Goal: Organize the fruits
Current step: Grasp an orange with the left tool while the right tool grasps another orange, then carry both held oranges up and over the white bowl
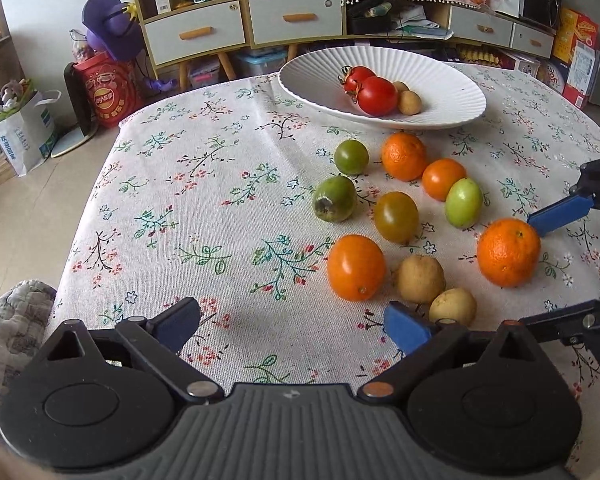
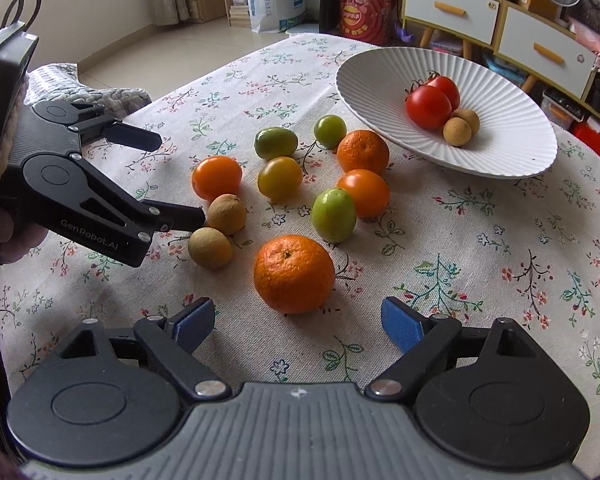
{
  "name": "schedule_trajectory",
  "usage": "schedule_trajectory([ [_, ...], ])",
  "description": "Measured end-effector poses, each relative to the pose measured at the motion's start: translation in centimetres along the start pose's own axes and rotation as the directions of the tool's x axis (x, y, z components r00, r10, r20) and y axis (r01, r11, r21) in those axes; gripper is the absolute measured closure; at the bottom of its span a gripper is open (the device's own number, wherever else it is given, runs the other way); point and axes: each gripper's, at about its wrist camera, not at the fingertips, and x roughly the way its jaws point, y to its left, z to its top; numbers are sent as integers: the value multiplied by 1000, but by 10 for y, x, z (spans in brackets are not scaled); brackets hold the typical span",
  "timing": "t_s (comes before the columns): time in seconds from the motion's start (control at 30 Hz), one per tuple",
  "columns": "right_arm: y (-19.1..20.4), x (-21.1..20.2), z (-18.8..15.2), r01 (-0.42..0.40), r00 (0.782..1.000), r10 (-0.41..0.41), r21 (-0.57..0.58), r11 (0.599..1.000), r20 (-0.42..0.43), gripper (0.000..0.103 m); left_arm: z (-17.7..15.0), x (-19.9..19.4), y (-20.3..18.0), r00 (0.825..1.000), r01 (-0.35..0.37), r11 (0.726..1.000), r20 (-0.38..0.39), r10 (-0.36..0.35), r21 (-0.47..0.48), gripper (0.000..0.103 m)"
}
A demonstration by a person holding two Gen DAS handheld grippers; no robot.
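A white ribbed plate (image 1: 452, 76) (image 2: 512, 140) at the far side of the table holds two red tomatoes (image 1: 377, 95) (image 2: 428, 106) and two brown longans (image 1: 410, 102) (image 2: 457, 131). Several mandarins, orange tomatoes, green fruits and longans lie loose on the cloth in front of it. My right gripper (image 2: 300, 320) (image 1: 560, 268) is open, its blue pads on either side of the nearest mandarin (image 2: 294, 274) (image 1: 508, 252) without touching it. My left gripper (image 1: 292, 324) (image 2: 168, 176) is open over bare cloth, its right fingertip next to two longans (image 1: 452, 306) (image 2: 210, 248).
A floral tablecloth (image 1: 204, 200) covers the table; its left edge drops to the floor. A quilted cushion (image 1: 8, 320) sits at the near left corner. Shelves with drawers (image 1: 196, 32), bags and boxes stand beyond the table.
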Motion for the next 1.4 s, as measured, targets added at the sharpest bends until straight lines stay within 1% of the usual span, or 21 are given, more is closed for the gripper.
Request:
schedule_trajectory([
  [0.03, 2, 1, 0, 4, 1000, -4, -5, 1000, 0, 16, 1, 1, 0, 1000, 0, 1000, 3, 0, -6, 9],
  [0.13, 4, 1, 0, 7, 1000, -7, -16, 1000, 2, 18, 3, 2, -1, 1000, 7, 1000, 10, -7, -27, 16],
  [0.2, 6, 0, 0, 7, 1000, -7, -17, 1000, 3, 21, 5, 2, -2, 1000, 14, 999, 15, -14, -34, 24],
  [0.23, 6, 0, 1, 8, 1000, -8, -18, 1000, 4, 23, 6, 2, -3, 1000, 20, 999, 18, -19, -36, 26],
  [0.4, 8, 1, 4, 8, 1000, -7, -36, 999, 8, 33, 9, 2, -7, 998, 49, 998, 30, -48, -39, 47],
  [0.5, 9, 1, 6, 2, 1000, -2, -40, 999, 9, 38, 9, 1, -9, 998, 61, 997, 35, -59, -37, 53],
  [0.57, 9, 1, 7, 1, 1000, -1, -41, 999, 11, 44, 9, 1, -9, 997, 69, 997, 36, -67, -40, 56],
  [0.67, 8, 1, 8, 2, 1000, -1, -35, 999, 14, 48, 10, 2, -9, 997, 74, 996, 38, -73, -46, 59],
  [0.83, 6, 0, 10, -2, 1000, 3, -23, 1000, 21, 55, 12, 2, -11, 996, 86, 995, 36, -84, -49, 67],
  [0.93, 4, -1, 11, -2, 1000, 3, -16, 1000, 28, 58, 13, 2, -11, 995, 92, 995, 36, -90, -50, 74],
  [0.97, 4, -1, 11, -3, 1000, 3, -14, 1000, 30, 60, 13, 2, -12, 995, 94, 994, 37, -93, -49, 78],
  [1.07, 2, -1, 12, -3, 999, 4, -7, 1000, 34, 63, 14, 2, -12, 995, 95, 994, 35, -93, -45, 79],
  [1.4, -2, -5, 13, -17, 999, 17, 7, 1000, 47, 64, 16, 1, -11, 997, 78, 996, 29, -77, -52, 80],
])
